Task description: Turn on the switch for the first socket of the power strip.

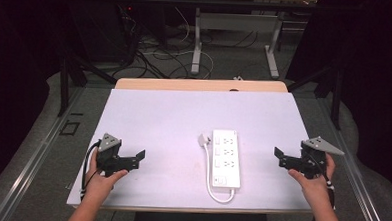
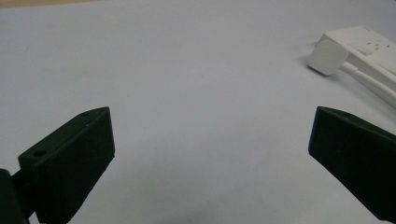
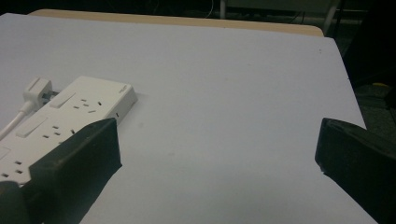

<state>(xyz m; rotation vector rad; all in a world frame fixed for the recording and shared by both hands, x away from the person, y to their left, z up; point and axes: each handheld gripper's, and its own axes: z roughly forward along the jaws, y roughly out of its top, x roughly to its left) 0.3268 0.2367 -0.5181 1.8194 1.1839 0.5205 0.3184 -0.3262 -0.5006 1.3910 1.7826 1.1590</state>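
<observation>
Both grippers, left gripper (image 1: 141,155) and right gripper (image 1: 278,154), are held spread wide and empty either side of the power strip (image 1: 226,158); nothing is grasped. No step appears begun; an approach toward the strip or its plug (image 1: 203,140) is judged next.

White power strip (image 1: 227,158) on table (image 1: 164,114)

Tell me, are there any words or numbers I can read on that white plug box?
None can be read.
The power strip has a small mark near one corner, too blurred to read.
The plug and both grippers show no writing.
</observation>
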